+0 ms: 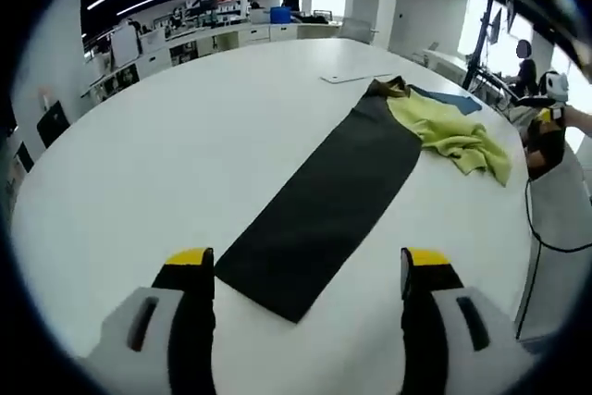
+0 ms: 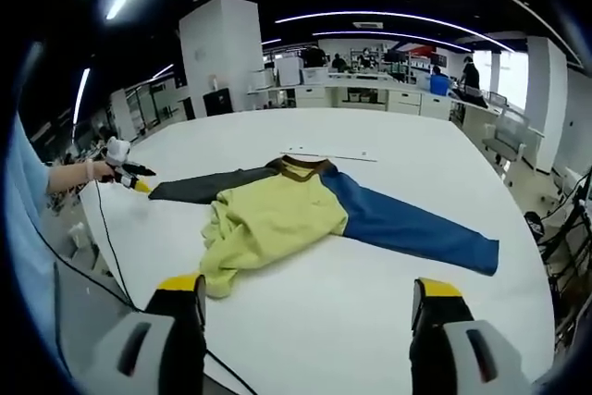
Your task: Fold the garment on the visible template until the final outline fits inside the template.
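We judge this as the very start of folding: the garment (image 2: 305, 215) lies spread on the white table (image 2: 444, 173), yellow body bunched, blue sleeve (image 2: 407, 228) and dark sleeve (image 2: 208, 185) stretched out to opposite sides. No fold looks finished.

In the left gripper view our left gripper (image 1: 305, 275) hovers with jaws apart and empty, the dark sleeve's cuff end lying just ahead between them, not touched. The right gripper (image 2: 305, 302) is also wide open and empty, near the yellow hem, which sits just beyond its left jaw.

A thin flat sheet (image 2: 328, 155) lies past the collar; we can't tell if it's the template.

Next move likely needs the left jaws lowered onto the cuff and closed.
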`<state>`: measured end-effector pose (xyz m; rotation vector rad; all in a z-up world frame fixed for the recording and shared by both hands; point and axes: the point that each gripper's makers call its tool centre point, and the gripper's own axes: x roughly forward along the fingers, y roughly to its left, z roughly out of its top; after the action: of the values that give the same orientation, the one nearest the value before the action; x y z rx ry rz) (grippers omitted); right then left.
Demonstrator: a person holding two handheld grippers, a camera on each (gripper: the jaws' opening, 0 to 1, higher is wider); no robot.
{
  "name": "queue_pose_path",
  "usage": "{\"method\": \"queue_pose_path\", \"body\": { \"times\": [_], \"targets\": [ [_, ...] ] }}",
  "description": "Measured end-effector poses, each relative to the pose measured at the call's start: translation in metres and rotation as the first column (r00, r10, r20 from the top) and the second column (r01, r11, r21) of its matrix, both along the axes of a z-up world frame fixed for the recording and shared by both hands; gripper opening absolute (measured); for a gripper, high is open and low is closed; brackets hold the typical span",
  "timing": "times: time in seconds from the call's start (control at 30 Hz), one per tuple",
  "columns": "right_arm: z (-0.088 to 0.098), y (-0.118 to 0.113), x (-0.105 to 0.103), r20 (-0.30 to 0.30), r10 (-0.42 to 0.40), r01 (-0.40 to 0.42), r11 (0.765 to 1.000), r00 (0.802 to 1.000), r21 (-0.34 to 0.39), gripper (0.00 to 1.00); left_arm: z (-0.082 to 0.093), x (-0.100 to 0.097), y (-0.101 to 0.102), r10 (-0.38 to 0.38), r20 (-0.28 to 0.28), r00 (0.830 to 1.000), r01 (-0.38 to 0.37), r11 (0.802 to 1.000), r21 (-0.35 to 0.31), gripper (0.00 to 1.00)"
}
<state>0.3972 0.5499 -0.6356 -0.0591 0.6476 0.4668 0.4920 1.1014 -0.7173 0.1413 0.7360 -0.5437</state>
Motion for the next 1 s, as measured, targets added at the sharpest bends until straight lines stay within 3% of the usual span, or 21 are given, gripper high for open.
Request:
{"method": "queue_pose_path", "body": {
  "times": [0.13,0.33,0.7,0.93,1.0],
  "targets": [
    [-0.001,-0.001,-0.003,0.008,0.004,-0.004,1.0,1.0,0.014,0.92,0.016,-0.01,-0.026,-0.029,0.026,0.999,0.029,1.0,-0.009,0.74],
    [0.0,-0.004,-0.006,0.026,0.018,-0.019,0.999,0.999,0.041,0.92,0.035,-0.025,-0.069,-0.052,0.059,0.997,0.055,0.997,-0.048,0.73],
    [0.004,-0.022,-0.02,0.034,0.058,-0.06,0.997,0.998,0.048,0.91,0.042,-0.049,-0.139,-0.086,0.07,0.994,0.093,0.991,-0.101,0.69],
    [-0.002,-0.046,-0.029,0.038,0.074,-0.075,0.997,0.997,0.036,0.91,0.045,-0.054,-0.169,-0.089,0.075,0.993,0.097,0.989,-0.112,0.67],
    [-0.003,-0.047,-0.03,0.033,0.077,-0.079,0.995,0.996,0.061,0.91,0.044,-0.056,-0.181,-0.092,0.071,0.993,0.1,0.988,-0.118,0.67]
  ]
}}
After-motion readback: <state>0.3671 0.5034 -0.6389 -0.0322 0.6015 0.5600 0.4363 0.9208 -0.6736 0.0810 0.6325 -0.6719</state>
